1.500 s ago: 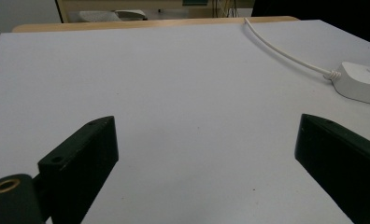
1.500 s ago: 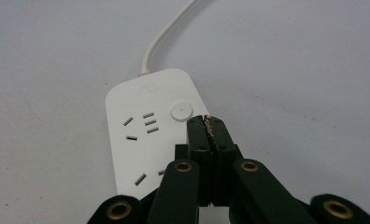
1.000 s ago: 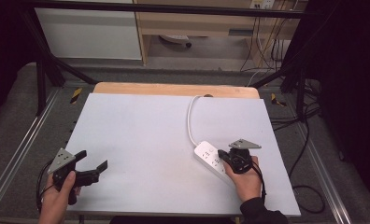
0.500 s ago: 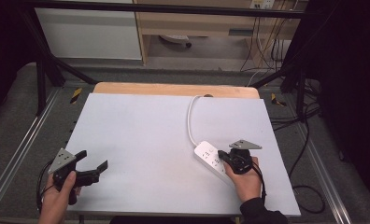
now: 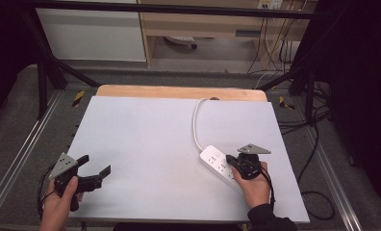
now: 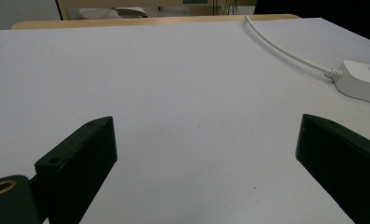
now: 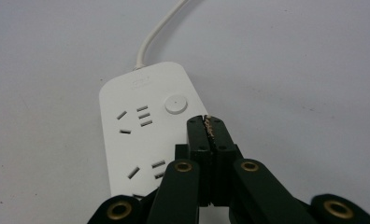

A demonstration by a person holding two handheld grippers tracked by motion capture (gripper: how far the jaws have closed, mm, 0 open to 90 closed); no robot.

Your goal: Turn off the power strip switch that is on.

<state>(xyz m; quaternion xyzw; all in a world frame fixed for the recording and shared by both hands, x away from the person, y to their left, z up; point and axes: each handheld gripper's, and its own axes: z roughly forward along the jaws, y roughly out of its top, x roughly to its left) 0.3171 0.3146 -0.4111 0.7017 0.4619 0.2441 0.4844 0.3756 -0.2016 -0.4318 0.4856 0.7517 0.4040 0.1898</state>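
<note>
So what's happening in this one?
A person at a table holds a gripper in each hand. The right gripper, jaws shut with nothing between them, hovers over a white power strip, its tips close to the round button at the cord end; whether they touch it I cannot tell. The strip's white cord runs toward the far edge. The left gripper sits open at the near left, away from the strip.

White power strip [image 5: 218,163], black tongs [image 7: 210,122]
</note>
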